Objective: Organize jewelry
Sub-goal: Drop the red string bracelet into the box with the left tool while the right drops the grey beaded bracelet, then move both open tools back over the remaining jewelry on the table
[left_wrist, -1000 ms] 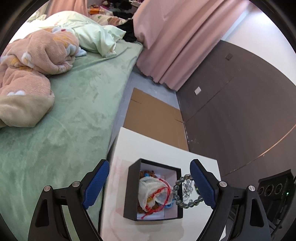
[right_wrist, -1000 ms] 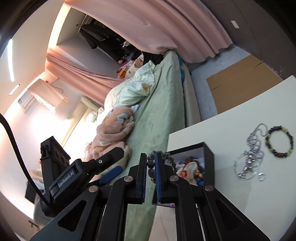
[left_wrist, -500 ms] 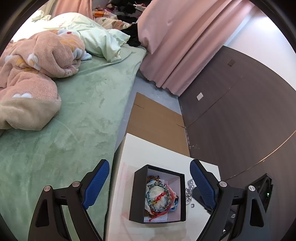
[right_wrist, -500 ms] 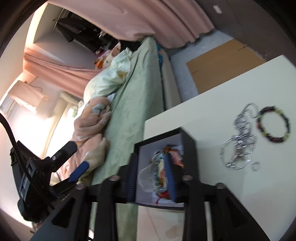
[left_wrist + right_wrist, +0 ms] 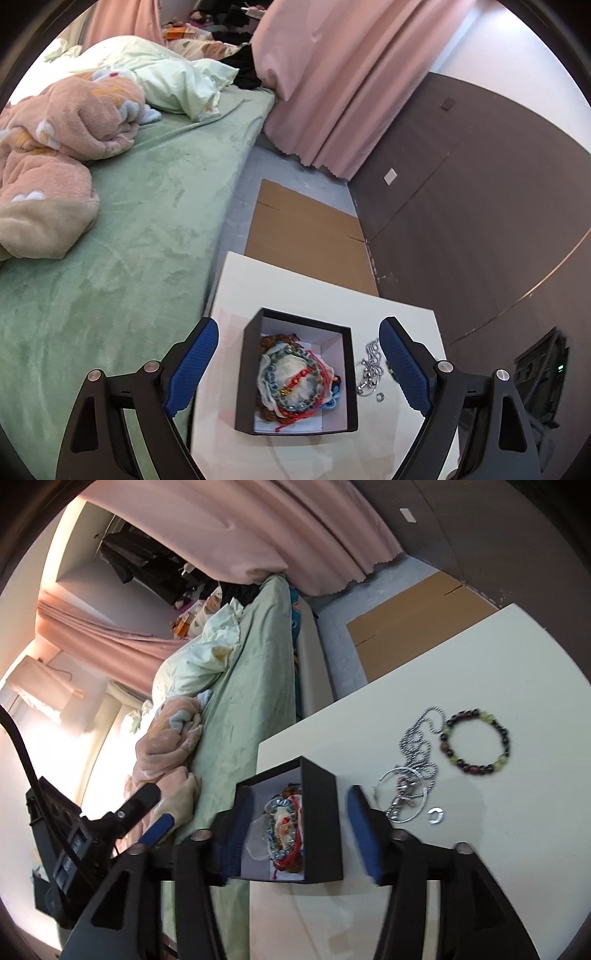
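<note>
- One open black square cardboard box with a white lining [image 5: 320, 814] is sitting on one white table [image 5: 498, 867];
- One round bracelet of dark and yellow-green beads [image 5: 475, 741] is lying outside it;
- One silver ball-chain necklace [image 5: 413, 760] is lying alongside;
- One small silver open ring [image 5: 436, 816] is lying near it;
- One grey-green beaded bracelet [image 5: 291, 380] and one red cord bracelet [image 5: 317, 391] are showing inside the box; the rest there is too tangled for counting

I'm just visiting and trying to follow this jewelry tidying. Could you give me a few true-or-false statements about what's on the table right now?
1. The black box stands open with bracelets inside. True.
2. The dark beaded bracelet lies inside the box. False: it lies on the white table, outside the box.
3. The right gripper has its jaws apart and holds nothing. True.
4. The silver chain necklace hangs from the left gripper. False: it lies on the table.
</note>
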### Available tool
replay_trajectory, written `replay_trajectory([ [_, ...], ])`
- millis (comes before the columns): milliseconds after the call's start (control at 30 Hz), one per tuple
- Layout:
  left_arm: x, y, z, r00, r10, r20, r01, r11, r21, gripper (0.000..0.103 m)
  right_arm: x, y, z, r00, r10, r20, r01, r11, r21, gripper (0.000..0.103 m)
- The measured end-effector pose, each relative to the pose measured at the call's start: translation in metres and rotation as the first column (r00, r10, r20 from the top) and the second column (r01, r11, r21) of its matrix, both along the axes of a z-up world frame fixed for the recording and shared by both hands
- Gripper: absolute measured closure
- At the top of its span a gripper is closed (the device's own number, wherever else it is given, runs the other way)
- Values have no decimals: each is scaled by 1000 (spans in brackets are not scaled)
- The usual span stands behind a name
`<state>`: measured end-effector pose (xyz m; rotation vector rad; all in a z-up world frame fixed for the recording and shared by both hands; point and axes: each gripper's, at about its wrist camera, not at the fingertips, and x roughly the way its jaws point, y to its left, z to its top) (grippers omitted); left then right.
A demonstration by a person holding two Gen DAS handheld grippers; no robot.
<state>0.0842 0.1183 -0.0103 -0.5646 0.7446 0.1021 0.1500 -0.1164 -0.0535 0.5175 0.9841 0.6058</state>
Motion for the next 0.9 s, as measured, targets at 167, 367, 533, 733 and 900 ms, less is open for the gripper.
replay_trajectory([
  [167,4,-20,-2,1000,-28,-2,28,999,38,14,-1,-16,7,1000,-14,17,15,1000,-15,38],
  [367,8,-42,1,999,-43,10,42,996,78,14,-2,-39,8,998,-56,17,56,998,-40,27],
  [533,13,-61,-1,997,-71,1,71,994,88,14,-4,-61,7,996,-89,14,90,994,-56,26],
  [733,16,-85,0,993,-122,10,119,985,127,14,-4,-85,6,992,-129,5,129,989,-76,26],
  [900,20,-95,-4,989,-145,2,143,981,129,14,-4,-104,5,985,-173,-6,172,981,-89,26],
])
